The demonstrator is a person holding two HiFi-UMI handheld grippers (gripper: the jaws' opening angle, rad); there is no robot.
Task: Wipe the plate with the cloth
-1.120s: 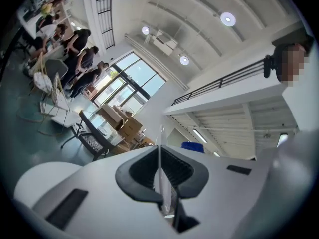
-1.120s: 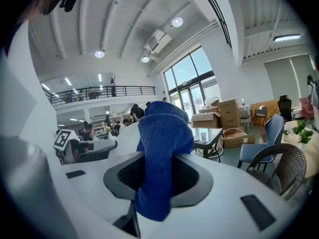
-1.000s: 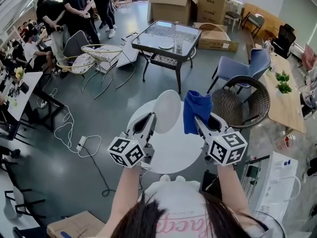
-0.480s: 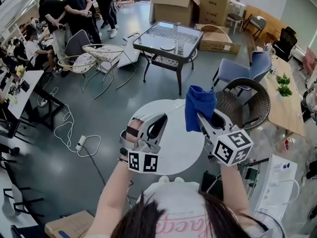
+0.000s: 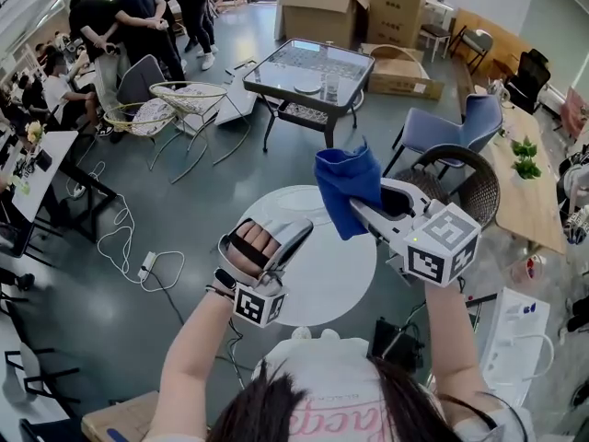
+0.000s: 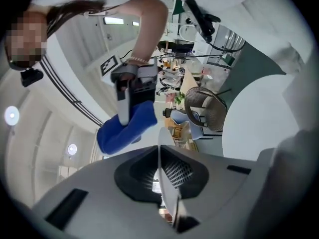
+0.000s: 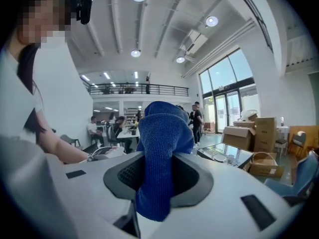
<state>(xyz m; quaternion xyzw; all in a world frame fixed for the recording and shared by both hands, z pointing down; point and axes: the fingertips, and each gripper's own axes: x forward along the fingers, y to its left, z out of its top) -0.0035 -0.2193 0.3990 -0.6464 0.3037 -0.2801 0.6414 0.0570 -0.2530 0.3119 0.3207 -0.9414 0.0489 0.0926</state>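
Observation:
A thin white plate (image 6: 160, 151) shows edge-on in the left gripper view, and my left gripper (image 6: 160, 171) is shut on its rim. In the head view that left gripper (image 5: 287, 238) is rolled over above the round white table (image 5: 340, 270), with the hand's fingers facing up. A blue cloth (image 5: 345, 187) hangs bunched from my right gripper (image 5: 357, 205), which is shut on it just right of the left gripper and a little above it. The cloth (image 7: 162, 148) fills the right gripper's jaws. Cloth (image 6: 127, 128) and plate stay apart.
Below stand a glass-topped table (image 5: 311, 67), a wicker chair (image 5: 465, 187), a blue chair (image 5: 460, 122) and wire chairs (image 5: 175, 104). Cardboard boxes (image 5: 368, 3) sit at the back. People (image 5: 138, 17) stand at the far left. A cable (image 5: 129, 247) lies on the floor.
My left gripper has rolled over with the plate and dropped lower. The right gripper has swung the cloth leftward, closer to the plate.

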